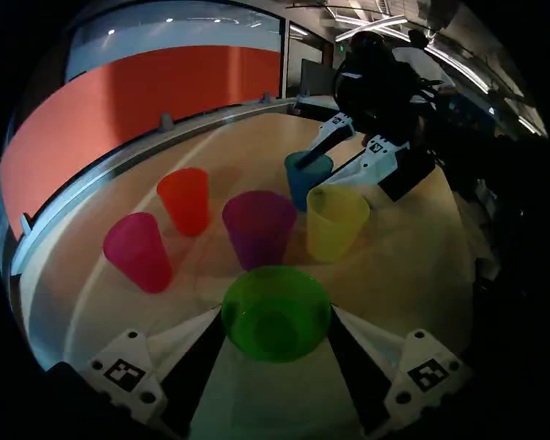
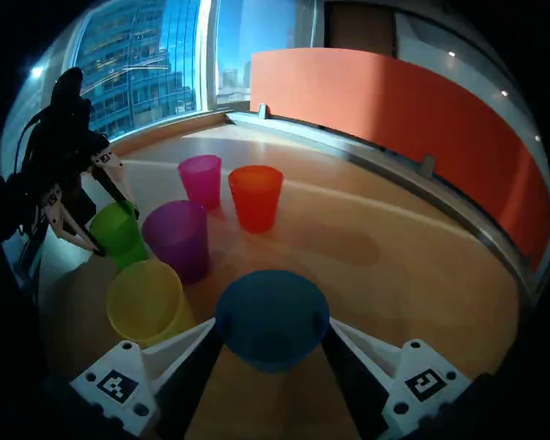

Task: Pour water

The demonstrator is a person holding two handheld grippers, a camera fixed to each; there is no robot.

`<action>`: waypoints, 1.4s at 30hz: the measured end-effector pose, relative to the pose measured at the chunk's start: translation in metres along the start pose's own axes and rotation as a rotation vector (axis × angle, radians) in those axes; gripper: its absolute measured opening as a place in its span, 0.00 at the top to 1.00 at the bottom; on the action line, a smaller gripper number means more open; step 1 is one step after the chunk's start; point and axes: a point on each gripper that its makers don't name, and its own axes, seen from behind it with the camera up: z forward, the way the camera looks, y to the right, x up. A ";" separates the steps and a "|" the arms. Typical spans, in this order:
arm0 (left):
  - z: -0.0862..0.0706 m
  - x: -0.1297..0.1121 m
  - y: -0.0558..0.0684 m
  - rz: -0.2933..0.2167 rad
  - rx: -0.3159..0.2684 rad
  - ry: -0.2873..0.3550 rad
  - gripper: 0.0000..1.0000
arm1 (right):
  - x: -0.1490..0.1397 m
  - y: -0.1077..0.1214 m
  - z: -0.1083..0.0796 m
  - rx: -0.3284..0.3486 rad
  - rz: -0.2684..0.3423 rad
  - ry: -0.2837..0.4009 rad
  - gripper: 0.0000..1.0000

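Nearest your left camera, the green cup is sitting upright between the fingers of your left gripper, and both fingers are pressing on its sides. Your right gripper is pinching the blue cup in the same way, one finger against each side. Whether either cup is holding water, you cannot tell. Black-and-white square tags are showing on the finger bases, carrying patterns rather than readable words. Both grippers are reaching in low and roughly level over the table, facing each other across the cluster of cups. Between them, the purple cup and the yellow cup are standing close together, with the orange cup and the pink cup beside them, nearer the wall. These four are standing upright on a pale wooden table. An orange wall panel is running along the table's far edge, and windows are looking onto tall glass buildings.
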 end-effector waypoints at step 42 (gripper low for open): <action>-0.024 -0.018 -0.007 -0.003 0.075 -0.019 0.01 | -0.014 -0.002 -0.036 -0.054 0.038 0.034 0.00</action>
